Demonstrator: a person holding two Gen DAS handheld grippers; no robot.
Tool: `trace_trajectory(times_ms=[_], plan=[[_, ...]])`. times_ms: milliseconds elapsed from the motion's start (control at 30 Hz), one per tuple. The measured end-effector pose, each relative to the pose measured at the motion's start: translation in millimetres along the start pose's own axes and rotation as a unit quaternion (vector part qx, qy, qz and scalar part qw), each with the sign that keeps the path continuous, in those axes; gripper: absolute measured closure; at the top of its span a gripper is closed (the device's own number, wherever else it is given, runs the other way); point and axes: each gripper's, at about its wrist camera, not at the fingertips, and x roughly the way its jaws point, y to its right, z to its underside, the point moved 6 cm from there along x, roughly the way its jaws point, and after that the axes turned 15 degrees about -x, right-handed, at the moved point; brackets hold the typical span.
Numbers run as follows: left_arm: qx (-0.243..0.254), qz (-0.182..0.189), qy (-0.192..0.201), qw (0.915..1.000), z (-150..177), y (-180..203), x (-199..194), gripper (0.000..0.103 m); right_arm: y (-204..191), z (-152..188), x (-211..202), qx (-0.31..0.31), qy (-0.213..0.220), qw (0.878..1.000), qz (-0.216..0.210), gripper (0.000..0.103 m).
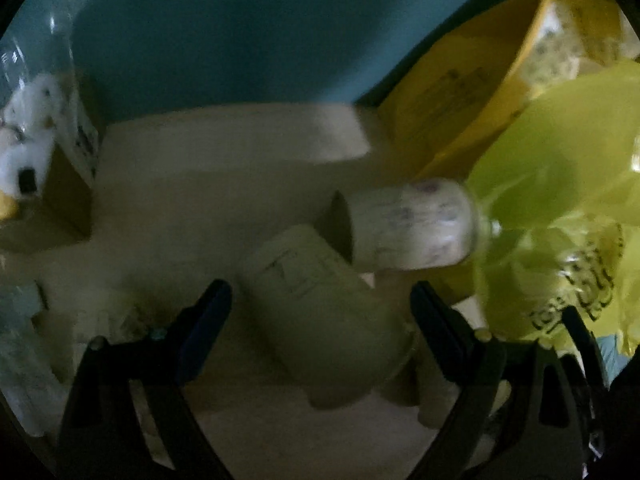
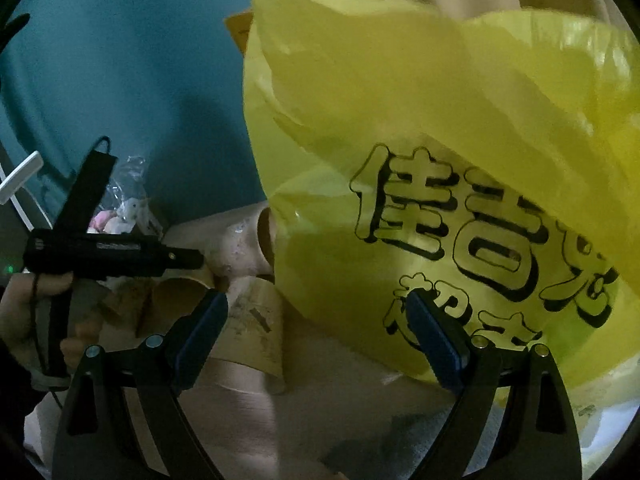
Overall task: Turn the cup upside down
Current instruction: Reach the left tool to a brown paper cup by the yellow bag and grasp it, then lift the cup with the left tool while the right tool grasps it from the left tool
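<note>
A: Item one, left gripper [image 1: 322,312]?
B: Fingers [image 1: 208,320] spread wide, holding nothing. A pale paper cup [image 1: 320,304] lies on its side between them, touching neither as far as the dim, blurred view shows. A second patterned cup [image 1: 412,226] lies on its side just beyond, its end against the yellow plastic bag [image 1: 560,184].

A: Item two, right gripper [image 2: 318,322]?
B: Fingers [image 2: 204,324] equally wide apart, empty. The lying cup [image 2: 256,320] is by the left finger; the printed bag [image 2: 440,160] fills the right.

A: Surface and room?
B: Cream table [image 1: 192,192]; plush toy [image 1: 28,136] in clear wrap far left; yellow box [image 1: 480,92] at the back right; teal wall [image 1: 240,32] behind.
</note>
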Motion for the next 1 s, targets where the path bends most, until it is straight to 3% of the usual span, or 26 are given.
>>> trace_trajectory(times_ms=[167, 300, 533, 700, 1000], plan=[[0.011, -0.011, -0.014, 0.9998, 9.3, 4.8, 10.1, 0.013, 3.5, 2.3, -1.8, 0.007, 0.004, 1.0, 0.001, 0.01], [0.019, -0.011, -0.016, 0.9996, 16.6, 8.0, 5.7, 0.035, 4.1, 2.9, -9.3, 0.01, 0.011, 1.0, -0.001, 0.01], [0.033, -0.005, -0.023, 0.9992, 47.9, 10.5, -11.7, 0.038, -0.6, 3.7, -38.3, 0.014, 0.026, 1.0, -0.003, 0.01], [0.03, 0.008, -0.017, 0.9994, 90.1, 7.3, -42.1, 0.038, -12.6, 8.1, -63.2, 0.011, 0.031, 0.999, -0.004, 0.01], [-0.007, 0.046, -0.031, 0.9985, 217.2, -22.1, -101.6, 0.038, -62.2, 57.8, -94.7, -0.016, -0.017, 0.999, -0.024, 0.01]])
